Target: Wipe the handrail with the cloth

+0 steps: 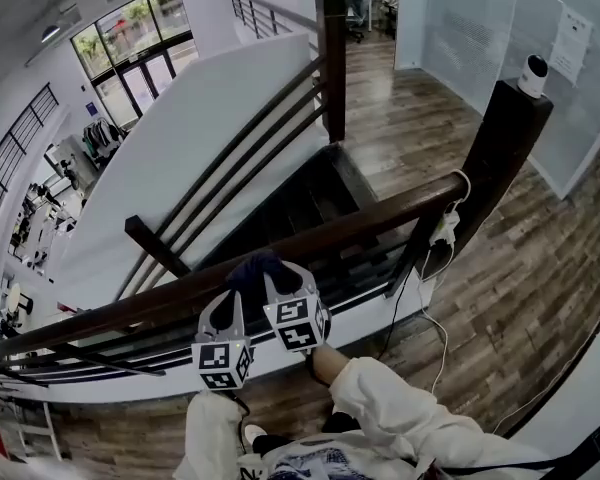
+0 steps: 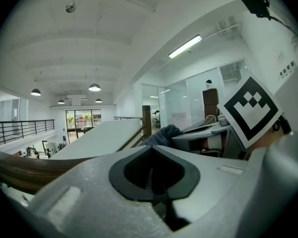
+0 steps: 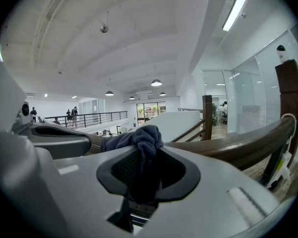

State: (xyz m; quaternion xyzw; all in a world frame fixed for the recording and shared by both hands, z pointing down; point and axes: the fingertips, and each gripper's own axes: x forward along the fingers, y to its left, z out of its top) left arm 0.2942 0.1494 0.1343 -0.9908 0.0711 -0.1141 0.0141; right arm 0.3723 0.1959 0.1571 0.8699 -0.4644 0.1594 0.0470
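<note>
A dark wooden handrail (image 1: 380,218) runs across the head view from lower left to the post at right. A dark blue cloth (image 1: 255,268) lies bunched on top of it. My right gripper (image 1: 280,280) is shut on the cloth (image 3: 139,140), holding it against the handrail (image 3: 238,145). My left gripper (image 1: 225,313) sits just left of it at the rail, shut with nothing between its jaws. In the left gripper view the cloth (image 2: 164,133) shows ahead, and the handrail (image 2: 20,170) passes at lower left.
A dark newel post (image 1: 505,158) with a white camera (image 1: 532,73) on top ends the rail at right. A white plug and cable (image 1: 445,230) hang beside it. Below the rail a stairwell (image 1: 310,203) drops away, flanked by a white sloped wall (image 1: 210,138).
</note>
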